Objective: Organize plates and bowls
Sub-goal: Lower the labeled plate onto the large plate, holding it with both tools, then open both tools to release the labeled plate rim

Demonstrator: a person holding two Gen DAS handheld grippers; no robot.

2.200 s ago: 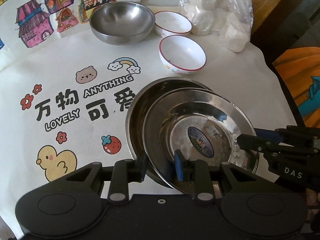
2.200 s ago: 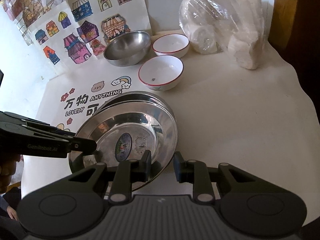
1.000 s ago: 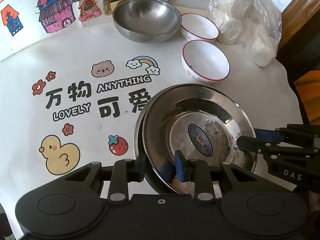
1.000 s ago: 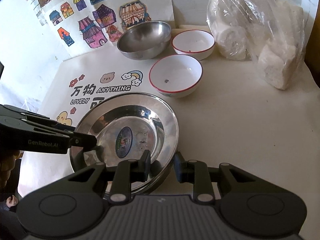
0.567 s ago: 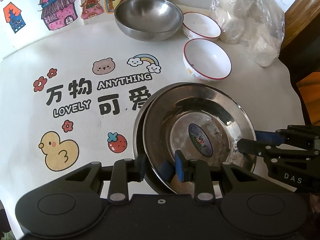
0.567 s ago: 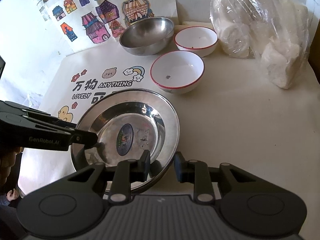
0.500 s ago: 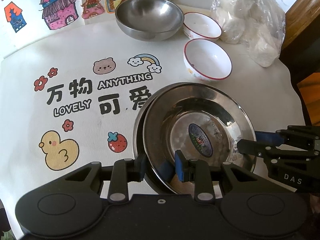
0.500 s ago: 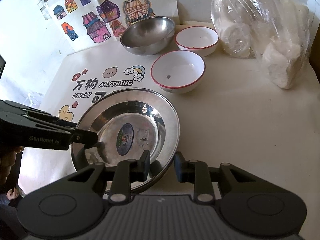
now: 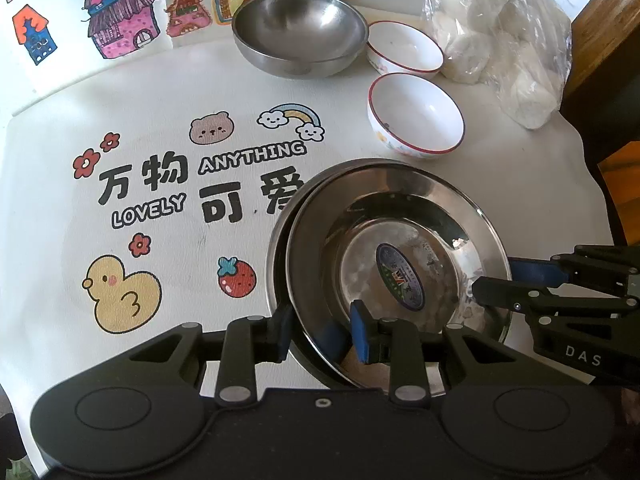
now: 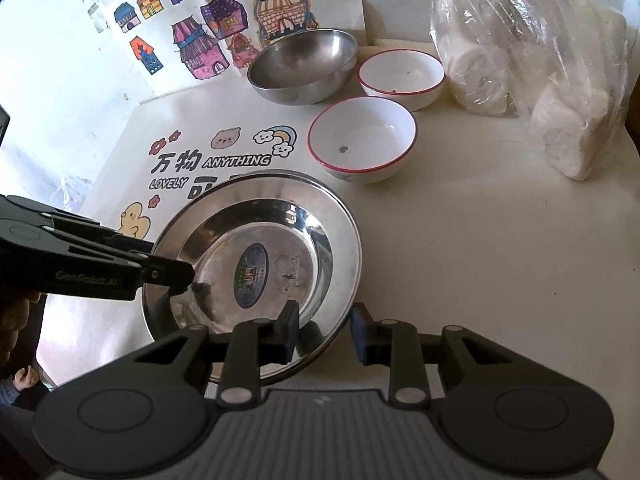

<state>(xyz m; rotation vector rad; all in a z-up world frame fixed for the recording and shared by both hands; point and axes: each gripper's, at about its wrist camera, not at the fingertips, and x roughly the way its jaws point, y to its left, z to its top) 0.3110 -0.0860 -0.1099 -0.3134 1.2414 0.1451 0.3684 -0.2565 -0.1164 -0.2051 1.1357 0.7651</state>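
The top steel plate (image 9: 400,248) sits nested on the lower plate (image 9: 280,240) mid-counter (image 10: 480,260), left gripper (image 9: 320,330) and right gripper (image 10: 325,330) each straddling its rim without clearly clamping, while steel bowl (image 9: 300,36) and two white bowls (image 9: 416,114) stand unstacked behind.

Glossy steel plate (image 9: 400,216), matt steel bowl (image 9: 300,36), glazed white bowls (image 9: 416,114).

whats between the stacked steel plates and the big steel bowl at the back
Only bare printed tablecloth, with its rainbow and lettering. The stacked steel plates and big steel bowl stand apart. Both wrist views show it.
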